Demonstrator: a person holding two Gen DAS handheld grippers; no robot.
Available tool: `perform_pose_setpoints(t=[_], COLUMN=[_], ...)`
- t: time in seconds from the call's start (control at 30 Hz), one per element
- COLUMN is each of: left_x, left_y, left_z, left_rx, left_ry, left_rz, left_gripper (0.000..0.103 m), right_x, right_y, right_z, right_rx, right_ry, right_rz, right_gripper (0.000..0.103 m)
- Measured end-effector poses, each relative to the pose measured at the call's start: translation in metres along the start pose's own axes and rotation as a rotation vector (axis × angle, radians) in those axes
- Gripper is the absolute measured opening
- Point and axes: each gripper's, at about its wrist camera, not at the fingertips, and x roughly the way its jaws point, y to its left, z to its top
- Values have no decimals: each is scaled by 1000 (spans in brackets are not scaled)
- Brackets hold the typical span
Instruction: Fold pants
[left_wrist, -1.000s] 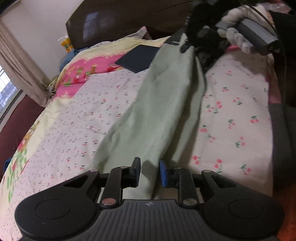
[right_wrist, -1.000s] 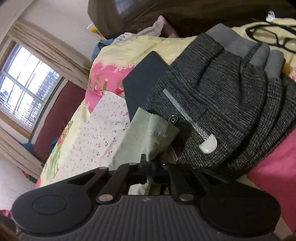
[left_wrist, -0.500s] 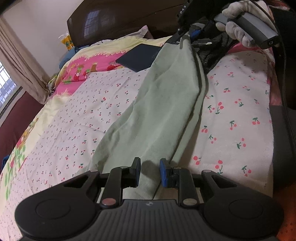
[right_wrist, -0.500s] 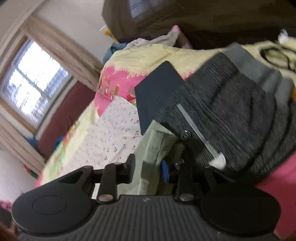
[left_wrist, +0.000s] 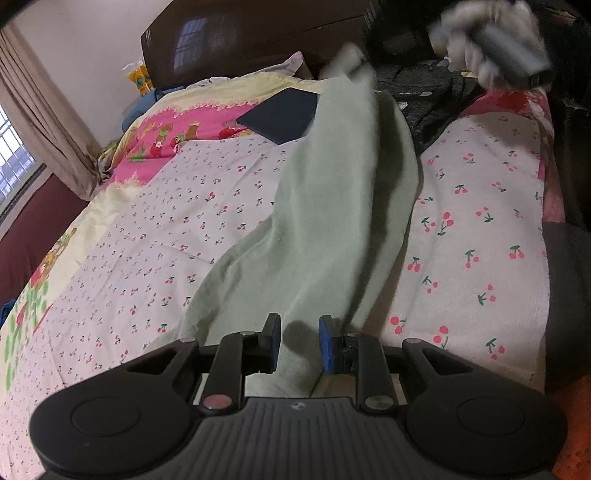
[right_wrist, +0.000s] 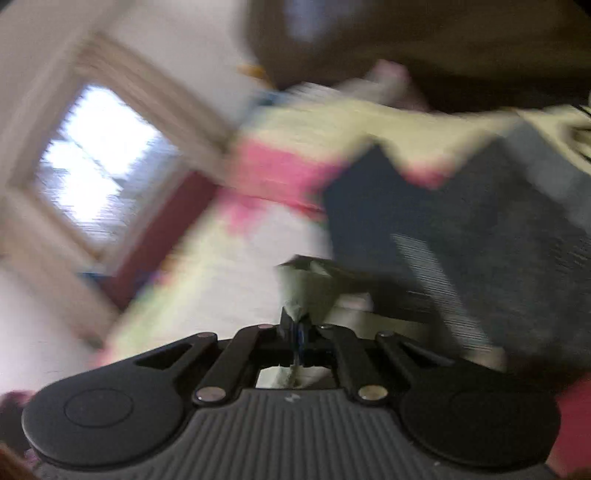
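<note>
**Both ends gripped: keep the pants taut before the fold**

The bed (left_wrist: 155, 236), under its cherry-print sheet, is the surface on which the fold must land. The pants (left_wrist: 325, 221), pale green, are stretched along it from the left tool (left_wrist: 298, 345) at the near end to the right tool (right_wrist: 295, 334) at the far end, by the headboard.

In the left wrist view the cloth is seen bunched between the left tool's fingers (left_wrist: 272, 343), which stand a little apart with the thick fabric filling the gap; it is judged to be gripped there. In the blurred right wrist view the right tool's jaws are seen pressed together on a thin corner of the pants.

The step in hand is judged to be the lift of the far end. Both grips should be kept firm and the cloth evenly tensioned, so that no slack bellies between the tools. The far end should be carried clear of the dark clothes (left_wrist: 432, 96) and the navy piece (left_wrist: 284, 114) just ahead of the right tool, so that neither is dragged along.
</note>
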Motion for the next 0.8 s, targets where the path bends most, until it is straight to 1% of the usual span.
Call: perform_pose_setpoints(t=[0.03, 0.07, 0.13, 0.17, 0.23, 0.37, 0.43, 0.5, 0.67, 0.8], left_x=[-1, -1, -1, 0, 1, 3, 2, 2, 0, 4], left_y=[-1, -2, -3, -4, -5, -3, -4, -4, -1, -1], left_z=[0, 0, 0, 0, 0, 2, 2, 2, -2, -3], left_rx=[3, 6, 14, 21, 25, 16, 18, 16, 0, -15], left_ry=[-2, -3, -2, 0, 5, 5, 5, 7, 4, 14], left_rz=[-2, -6, -16, -18, -15, -13, -11, -11, -20, -25], left_gripper=[39, 39, 39, 39, 39, 39, 39, 39, 39, 39], right_x=[1, -1, -8, -11, -15, -20, -19, -20, -24, -4], right_y=[-6, -12, -19, -20, -23, -29, -30, -28, -29, -32], right_z=[-2, -5, -11, -13, -17, -23, -22, -24, -26, -22], right_rx=[9, 34, 66, 67, 70, 93, 101, 91, 80, 104], right_ry=[5, -1, -4, -1, 7, 9, 16, 33, 75, 103], right_rz=[-27, -37, -12, -15, -12, -3, 13, 27, 48, 55], right_gripper=[8, 8, 9, 10, 18, 24, 36, 44, 44, 47])
